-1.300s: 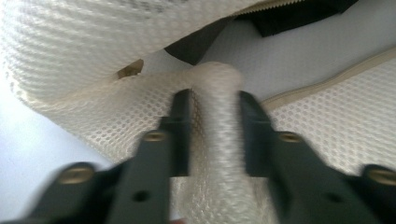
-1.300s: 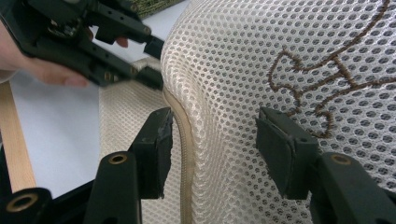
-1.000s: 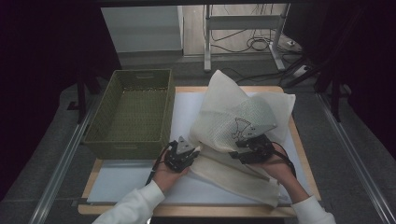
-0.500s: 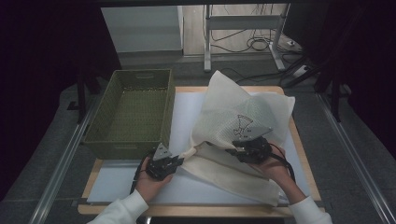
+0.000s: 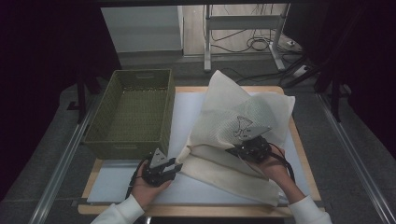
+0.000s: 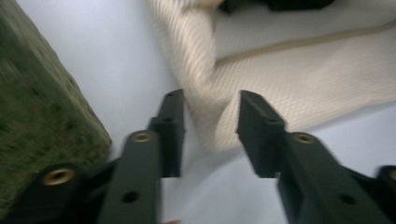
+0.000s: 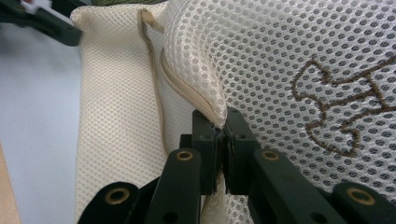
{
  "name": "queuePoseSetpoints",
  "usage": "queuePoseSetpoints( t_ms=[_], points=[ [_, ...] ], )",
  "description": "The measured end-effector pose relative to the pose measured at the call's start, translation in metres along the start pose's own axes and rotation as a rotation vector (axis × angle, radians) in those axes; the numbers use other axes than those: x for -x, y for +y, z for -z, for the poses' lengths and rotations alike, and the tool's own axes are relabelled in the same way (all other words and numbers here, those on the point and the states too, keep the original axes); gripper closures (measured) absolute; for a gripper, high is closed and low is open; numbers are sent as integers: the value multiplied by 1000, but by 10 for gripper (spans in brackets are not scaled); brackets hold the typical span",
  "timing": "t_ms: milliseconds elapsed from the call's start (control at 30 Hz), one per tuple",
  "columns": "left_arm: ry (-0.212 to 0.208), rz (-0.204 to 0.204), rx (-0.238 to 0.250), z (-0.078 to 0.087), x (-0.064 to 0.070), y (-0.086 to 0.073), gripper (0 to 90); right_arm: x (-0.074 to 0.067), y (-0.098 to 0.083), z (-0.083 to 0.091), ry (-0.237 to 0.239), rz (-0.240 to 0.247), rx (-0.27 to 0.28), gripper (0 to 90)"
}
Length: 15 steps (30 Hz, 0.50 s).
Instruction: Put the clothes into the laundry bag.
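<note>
- Basket [image 5: 133, 114] of green weave stands on the left part of the table [image 5: 299, 154], on the white mat [image 5: 187, 112]; its inside shows nothing in it.
- The basket's near corner sits just beside the left gripper [image 5: 173, 166], and in the left gripper view its green wall [image 6: 42, 107] is close by the left jaw.
- Behind the table, metal stand legs [image 5: 243, 28] and loose cables [image 5: 252, 44] lie on the floor.
- The cream mesh bag [image 5: 243, 126] lies on the mat right of the basket, its lower fold running long from near the left gripper toward the table's near right corner, while its upper part rises toward the far edge.
- An embroidered brown figure [image 5: 243, 127] faces up on the raised part.
- The left gripper's jaws have just been opening and stand apart, the bag's folded end [image 6: 210, 116] lying between them, pads not pressing.
- The right gripper [image 7: 219, 128] has just been closing; its jaws are clamped on the bag's seamed edge [image 7: 196, 100].
</note>
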<state>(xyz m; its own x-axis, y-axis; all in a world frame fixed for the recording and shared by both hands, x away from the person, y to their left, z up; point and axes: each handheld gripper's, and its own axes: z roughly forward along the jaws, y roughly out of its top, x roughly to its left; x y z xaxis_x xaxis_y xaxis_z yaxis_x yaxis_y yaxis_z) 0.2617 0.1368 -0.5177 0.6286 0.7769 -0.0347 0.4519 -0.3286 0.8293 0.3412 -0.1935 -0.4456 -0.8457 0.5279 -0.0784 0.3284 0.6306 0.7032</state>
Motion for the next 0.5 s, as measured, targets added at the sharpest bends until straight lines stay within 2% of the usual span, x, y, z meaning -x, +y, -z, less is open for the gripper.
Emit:
queuePoseSetpoints(
  t_ms=[100, 167, 233, 333, 433, 500],
  points=[
    [-4, -12, 58, 16, 4, 6, 494, 1, 0, 0, 5, -7, -2, 852],
    [-8, -20, 92, 24, 8, 10, 489, 1, 0, -1, 8, -8, -2, 852],
    [-42, -28, 95, 25, 11, 15, 503, 2, -1, -2, 11, -10, -5, 853],
    [-90, -42, 39, 10, 16, 22, 651, 3, -1, -3, 13, -13, -10, 853],
    [-106, -64, -39, -16, 18, 27, 801, 3, -1, -4, 13, -15, -11, 854],
    [-127, -39, -93, -34, 15, 29, 849, 3, -1, -4, 15, -15, -10, 854]
  ],
)
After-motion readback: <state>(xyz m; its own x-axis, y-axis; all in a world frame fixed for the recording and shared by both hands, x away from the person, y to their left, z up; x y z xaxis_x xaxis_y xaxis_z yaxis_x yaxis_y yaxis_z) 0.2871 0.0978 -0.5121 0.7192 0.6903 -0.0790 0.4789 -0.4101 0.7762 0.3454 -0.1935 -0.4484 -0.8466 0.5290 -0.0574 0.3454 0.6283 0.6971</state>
